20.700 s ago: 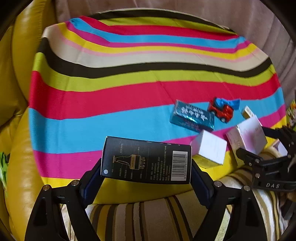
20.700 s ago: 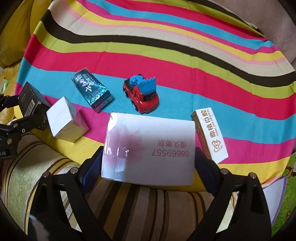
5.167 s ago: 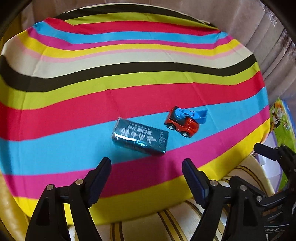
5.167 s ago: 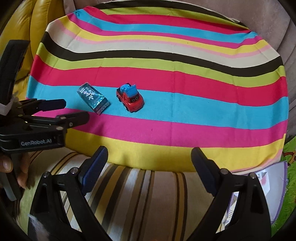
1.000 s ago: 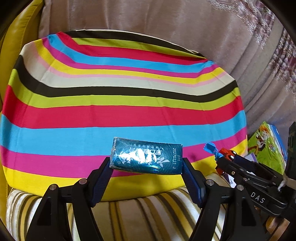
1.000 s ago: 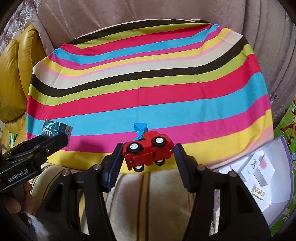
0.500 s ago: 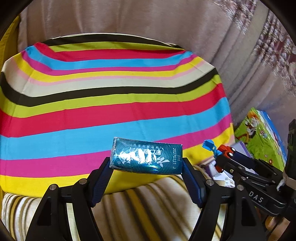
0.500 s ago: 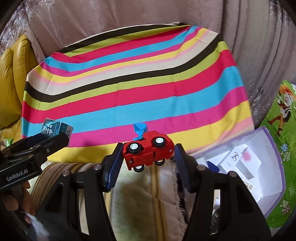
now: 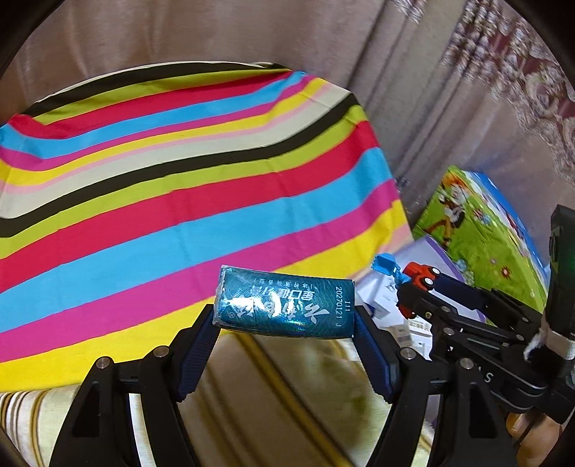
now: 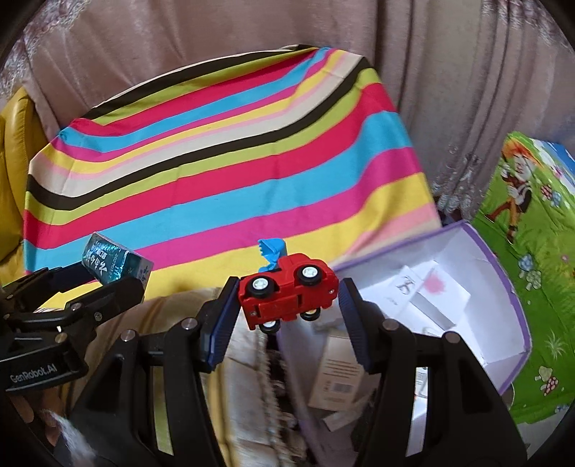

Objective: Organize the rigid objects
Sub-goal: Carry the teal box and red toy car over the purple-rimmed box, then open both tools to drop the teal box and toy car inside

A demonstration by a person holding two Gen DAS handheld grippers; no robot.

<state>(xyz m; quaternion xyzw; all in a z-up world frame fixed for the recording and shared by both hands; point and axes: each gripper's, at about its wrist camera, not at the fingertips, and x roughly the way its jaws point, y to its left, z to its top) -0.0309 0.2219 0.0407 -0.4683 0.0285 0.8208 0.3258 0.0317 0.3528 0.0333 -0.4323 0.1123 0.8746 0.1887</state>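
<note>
My left gripper (image 9: pixel 285 318) is shut on a shiny teal box (image 9: pixel 284 303) held crosswise in the air, past the front edge of the striped cloth (image 9: pixel 179 172). My right gripper (image 10: pixel 287 298) is shut on a red toy truck (image 10: pixel 287 292) with a blue scoop, lying on its side between the pads. In the left wrist view the right gripper (image 9: pixel 417 287) and the toy truck (image 9: pixel 418 274) hang over an open white box. In the right wrist view the left gripper (image 10: pixel 118 276) and the teal box (image 10: pixel 115 266) sit at the left.
An open white box with a purple rim (image 10: pixel 503 287) stands on the right and holds several small cartons (image 10: pixel 431 291). Its green cartoon-print lid (image 10: pixel 532 222) stands up behind it. A striped cushion (image 9: pixel 287 395) lies below the grippers. Beige curtains (image 9: pixel 215 32) hang behind.
Both grippers have swung to the right with their loads, away from the striped cloth. The open box and its green lid have come further into both views.
</note>
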